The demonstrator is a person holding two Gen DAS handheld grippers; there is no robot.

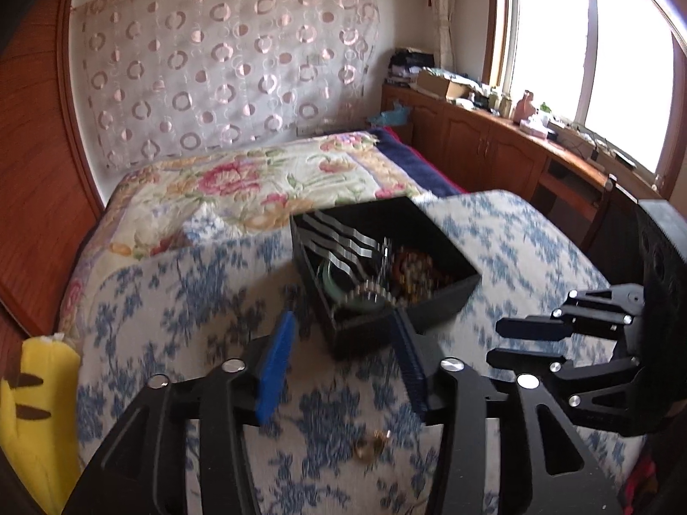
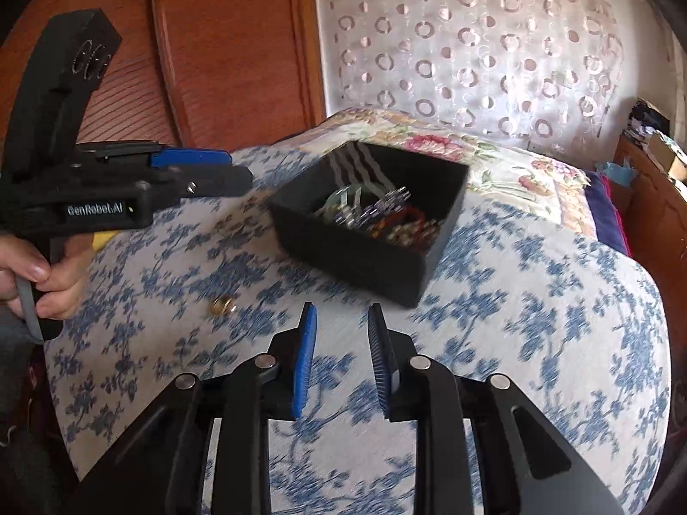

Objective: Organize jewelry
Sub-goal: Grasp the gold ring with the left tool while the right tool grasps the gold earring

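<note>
A black jewelry box (image 1: 446,296) (image 2: 343,249) sits on the blue-flowered quilt. It holds wavy metal dividers, a pale green bangle (image 1: 339,287), and a heap of beaded bracelets (image 1: 418,270) (image 2: 403,219). A small gold ring (image 1: 371,446) (image 2: 222,305) lies loose on the quilt near the box. My left gripper (image 1: 343,334) is open and empty, just short of the box, above the ring; it also shows in the right wrist view (image 2: 234,169). My right gripper (image 2: 341,317) is open and empty in front of the box; it also shows in the left wrist view (image 1: 493,341).
The quilt (image 2: 536,300) covers a rounded surface in front of a floral bedspread (image 1: 240,189). A yellow plush toy (image 1: 34,412) lies at the left edge. Wooden cabinets (image 1: 485,146) with clutter run under the window at right. A wooden headboard (image 2: 214,43) stands behind.
</note>
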